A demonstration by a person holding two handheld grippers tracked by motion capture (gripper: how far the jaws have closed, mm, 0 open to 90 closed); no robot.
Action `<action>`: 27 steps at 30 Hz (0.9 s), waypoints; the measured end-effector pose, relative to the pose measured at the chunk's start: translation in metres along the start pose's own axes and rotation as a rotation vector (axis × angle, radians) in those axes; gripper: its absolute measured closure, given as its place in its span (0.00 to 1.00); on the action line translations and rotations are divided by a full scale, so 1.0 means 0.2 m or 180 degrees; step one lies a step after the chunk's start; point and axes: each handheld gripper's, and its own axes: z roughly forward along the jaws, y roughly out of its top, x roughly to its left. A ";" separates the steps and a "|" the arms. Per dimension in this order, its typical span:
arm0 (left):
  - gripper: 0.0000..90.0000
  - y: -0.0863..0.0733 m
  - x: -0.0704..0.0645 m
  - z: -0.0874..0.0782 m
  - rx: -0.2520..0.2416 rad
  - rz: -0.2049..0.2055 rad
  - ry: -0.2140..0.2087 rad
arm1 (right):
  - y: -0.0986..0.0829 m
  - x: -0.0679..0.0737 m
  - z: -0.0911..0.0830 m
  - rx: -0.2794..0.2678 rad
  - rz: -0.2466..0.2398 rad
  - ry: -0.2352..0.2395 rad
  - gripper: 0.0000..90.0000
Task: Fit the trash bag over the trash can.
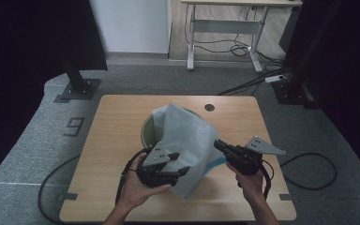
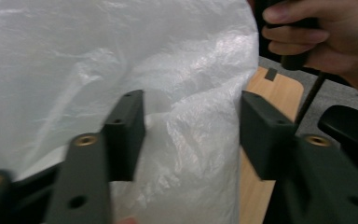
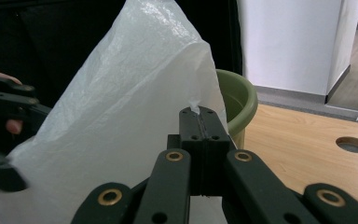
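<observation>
Bag: a large translucent white plastic bag (image 1: pixel 187 140) stands crumpled over the near middle of the light wooden table (image 1: pixel 112 140), its far part draped against a round olive-green plastic bin (image 1: pixel 146 131) behind it.
Right gripper: the right gripper (image 3: pixel 199 112) has its jaws pressed together on a thin pinch of the bag's edge, a wisp of film poking out above the tips.
Left gripper: the left gripper (image 2: pixel 191 135) has its jaws spread wide, with bag film lying between them and nothing clamped.
Risk, slip: the right pinch looks very shallow, so a tug toward the bin could pull the film free.
Risk, tear: thin film held at one point may stretch or rip if pulled hard.
Risk, miss: closing the left jaws on bunched layers could shut the mouth instead of opening it.
Risk, bin: dragging the bag might tip or push the light bin toward the far edge.
</observation>
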 end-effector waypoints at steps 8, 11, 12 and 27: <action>0.87 0.02 0.03 0.00 -0.0084 -0.0026 -0.0159 | 0.02 -0.01 -0.01 -0.0029 -0.0002 0.0021 0.99; 0.92 0.03 0.05 -0.01 -0.0117 -0.0066 -0.0214 | 0.02 0.00 -0.01 -0.0029 -0.0016 0.0015 0.99; 0.95 0.04 0.08 -0.01 -0.0166 -0.0132 -0.0266 | 0.02 0.00 -0.01 -0.0016 -0.0041 -0.0007 0.99; 1.00 0.18 0.39 -0.03 -0.0427 -0.0672 0.0006 | -0.04 0.02 -0.17 -0.0220 0.0065 -0.0098 0.58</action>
